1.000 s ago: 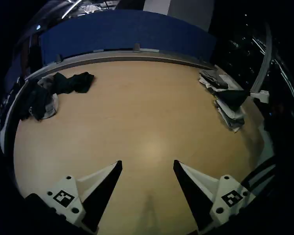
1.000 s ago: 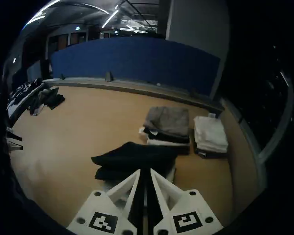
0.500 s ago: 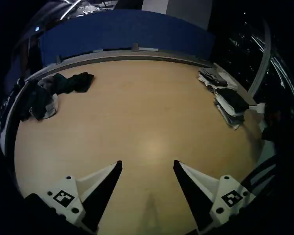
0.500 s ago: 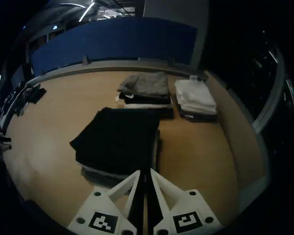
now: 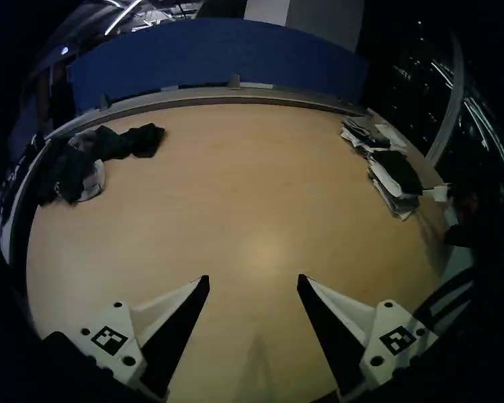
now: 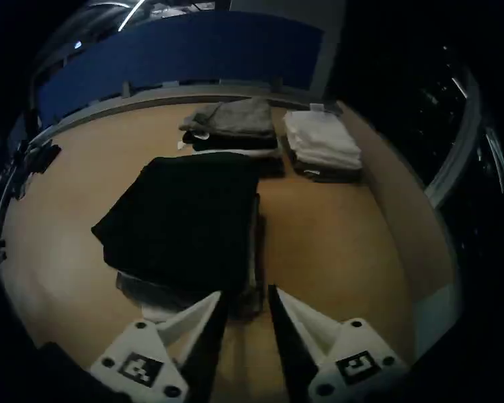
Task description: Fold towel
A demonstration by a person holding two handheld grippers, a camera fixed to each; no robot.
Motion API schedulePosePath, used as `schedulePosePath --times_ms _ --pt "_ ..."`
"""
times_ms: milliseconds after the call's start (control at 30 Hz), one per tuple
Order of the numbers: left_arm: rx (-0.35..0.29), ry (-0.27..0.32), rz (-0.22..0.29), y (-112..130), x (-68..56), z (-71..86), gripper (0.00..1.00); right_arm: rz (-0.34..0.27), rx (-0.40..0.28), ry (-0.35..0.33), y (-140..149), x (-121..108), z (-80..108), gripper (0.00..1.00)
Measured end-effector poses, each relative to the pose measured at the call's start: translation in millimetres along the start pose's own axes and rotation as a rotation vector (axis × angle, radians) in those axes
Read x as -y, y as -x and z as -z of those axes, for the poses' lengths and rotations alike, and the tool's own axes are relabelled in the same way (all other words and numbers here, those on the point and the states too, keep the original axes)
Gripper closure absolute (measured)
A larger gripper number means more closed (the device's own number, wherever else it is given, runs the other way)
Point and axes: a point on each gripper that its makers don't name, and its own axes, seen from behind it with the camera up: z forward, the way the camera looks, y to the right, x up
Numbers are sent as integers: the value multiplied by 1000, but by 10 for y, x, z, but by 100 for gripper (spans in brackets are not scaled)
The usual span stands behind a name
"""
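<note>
1. Right gripper view showed a black folded terry towel lying flat and squared on top of a low stack of folded cloths on the pale wooden tabletop. From how it lay, I judged the folding of this towel finished.
2. The right tongs stood at the near edge of that stack. Their fingers were a narrow gap apart with nothing pinched between them, so the towel was not held.
3. Beyond the black towel lay a grey folded pile and a white folded pile, side by side, which suggested several towels were done.
4. In the left gripper view, the left tongs were spread wide and empty over bare tabletop, well apart from the folded stacks at the right.
5. A heap of dark crumpled cloths lay at the far left of the tabletop, near the blue partition wall. I judged these to be what was left to fold, so the next step would probably be to fetch one.
6. No brand, label or readable writing could be made out. The tongs' fingers each carried a black-and-white square marker, a coded pattern and not text.
</note>
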Motion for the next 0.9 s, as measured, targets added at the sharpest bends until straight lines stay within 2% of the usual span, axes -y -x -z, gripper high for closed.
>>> schedulePosePath --times_ms 167,300,533,700,900 --pt "-3 1 4 2 2 17 3 -6 -23 4 -23 -24 96 31" --pt "-5 5 -1 7 -6 25 3 -5 -37 9 -48 -21 152 27" --pt "-11 9 -1 -18 -15 43 3 5 -82 -10 -208 123 247 18" --pt "-19 9 1 -37 -8 60 3 15 -111 -30 -322 248 274 0" --pt "-23 6 6 -44 10 76 3 20 -165 -66 -488 501 289 0"
